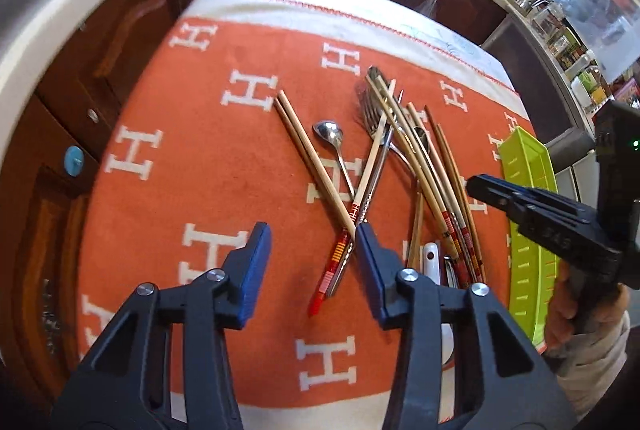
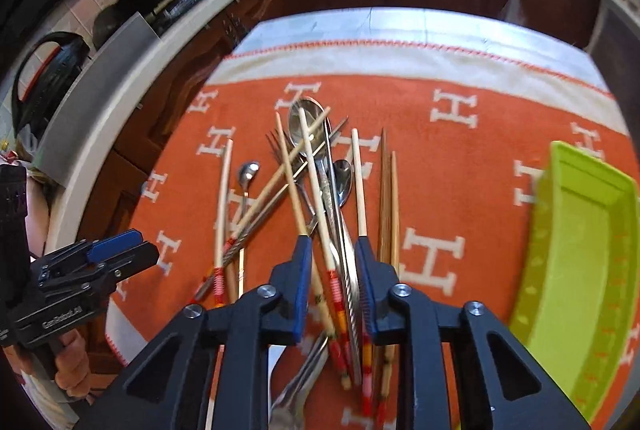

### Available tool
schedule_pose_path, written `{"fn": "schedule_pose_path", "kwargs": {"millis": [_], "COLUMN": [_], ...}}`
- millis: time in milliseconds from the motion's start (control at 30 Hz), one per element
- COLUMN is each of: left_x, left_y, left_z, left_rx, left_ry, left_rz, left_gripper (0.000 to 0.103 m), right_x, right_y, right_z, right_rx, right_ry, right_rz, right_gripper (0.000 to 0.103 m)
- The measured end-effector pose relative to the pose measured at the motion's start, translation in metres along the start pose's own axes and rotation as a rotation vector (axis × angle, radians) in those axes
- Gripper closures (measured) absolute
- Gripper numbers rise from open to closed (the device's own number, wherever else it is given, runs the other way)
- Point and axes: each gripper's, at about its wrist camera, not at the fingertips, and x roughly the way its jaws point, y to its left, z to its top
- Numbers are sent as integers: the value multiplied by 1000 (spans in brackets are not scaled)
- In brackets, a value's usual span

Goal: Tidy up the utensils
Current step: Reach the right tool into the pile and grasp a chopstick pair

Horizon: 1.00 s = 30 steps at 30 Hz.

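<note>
A: While the utensil pile point(image 1: 396, 165) is lying tangled on the orange cloth point(image 1: 224, 169), where is there open room?

B: The cloth is lying bare to the pile's left in the left wrist view, out to the white border point(image 1: 304, 9) at the far edge. Beyond that border the table is ending close to the dark wooden cabinets point(image 1: 132, 9).

A: And on the other side?

B: The green tray point(image 2: 580, 242) is sitting on the cloth to the right of the pile, apart from it, with a bare strip of orange between them. The tray's far side is lying near the cloth's right edge.

A: How are the tongs standing?

B: The left gripper point(image 1: 312, 242) is hanging over the near end of the pile, jaws partly spread. A red-banded chopstick point(image 1: 340, 254) is showing in the gap, but the pads are not pressing on it.

A: And the other?

B: The right gripper point(image 2: 332, 254) is sitting over the middle of the pile, jaws narrowed. Chopsticks point(image 2: 320, 213) and a metal handle point(image 2: 350, 282) are running through the gap. I cannot tell whether the pads are pinching them.

A: The small spoon point(image 1: 330, 133)?

B: It is lying alone at the pile's left fringe.
</note>
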Motion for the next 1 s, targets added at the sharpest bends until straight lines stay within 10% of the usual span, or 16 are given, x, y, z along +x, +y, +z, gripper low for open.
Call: {"fn": "schedule_pose_path", "kwargs": {"millis": [567, 1000], "left_x": [59, 81], "left_y": [5, -18], "left_z": [24, 37], "left_rx": [-107, -91], "left_ry": [93, 117], "left_rz": [-90, -34], "left_gripper": [79, 91], "right_x": [55, 26], "right_y": [33, 14], "right_z": [0, -8], "right_rx": [-200, -95], "right_ry": [65, 27], "right_rz": [-4, 47], "right_gripper": [89, 96]}}
